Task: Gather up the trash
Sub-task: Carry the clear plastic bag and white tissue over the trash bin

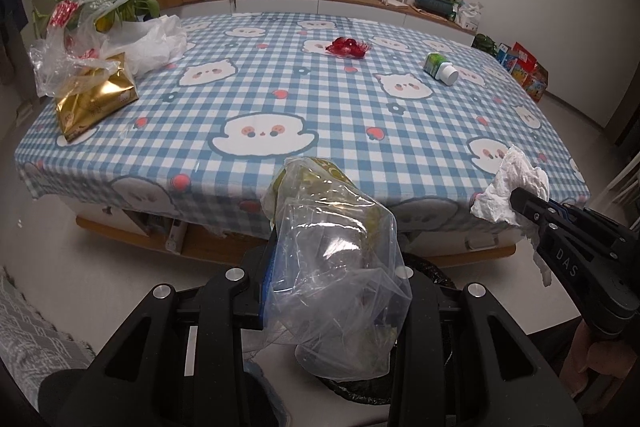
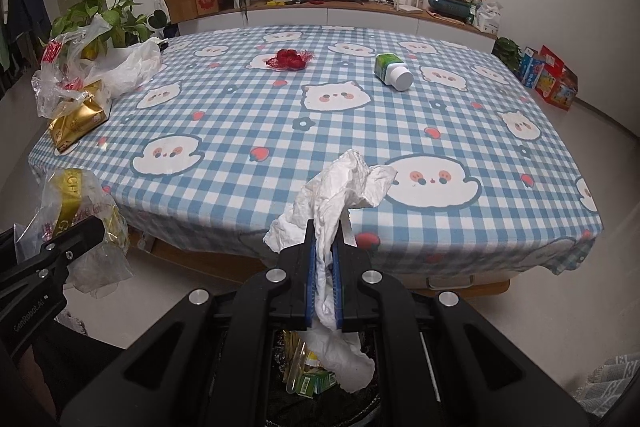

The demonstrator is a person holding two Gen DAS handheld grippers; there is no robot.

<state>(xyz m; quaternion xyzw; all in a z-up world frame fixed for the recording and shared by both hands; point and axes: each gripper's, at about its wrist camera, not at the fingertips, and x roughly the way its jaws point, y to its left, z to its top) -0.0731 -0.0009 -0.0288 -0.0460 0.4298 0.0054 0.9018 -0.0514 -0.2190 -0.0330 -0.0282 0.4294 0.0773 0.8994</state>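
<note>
My left gripper [image 1: 336, 247] is shut on a crumpled clear plastic bag [image 1: 336, 267] with a gold-printed wrapper inside, held in front of the table's near edge. The same bag [image 2: 76, 203] shows at the left of the right wrist view, with the left gripper [image 2: 86, 227] on it. My right gripper [image 2: 325, 227] is shut on a crumpled white tissue [image 2: 344, 183], which hangs down between the blue pads. In the left wrist view the tissue [image 1: 516, 183] and the right gripper [image 1: 520, 201] are at the right. A black-lined bin [image 2: 276, 399] sits right below the right gripper.
On the blue checked tablecloth [image 1: 280, 87] lie a red mesh net [image 1: 347, 47], a green and white bottle [image 1: 440, 67] on its side, a gold pack [image 1: 94, 103] and loose plastic bags [image 1: 80, 27]. The bin [image 1: 436, 271] holds a green carton [image 2: 316, 383].
</note>
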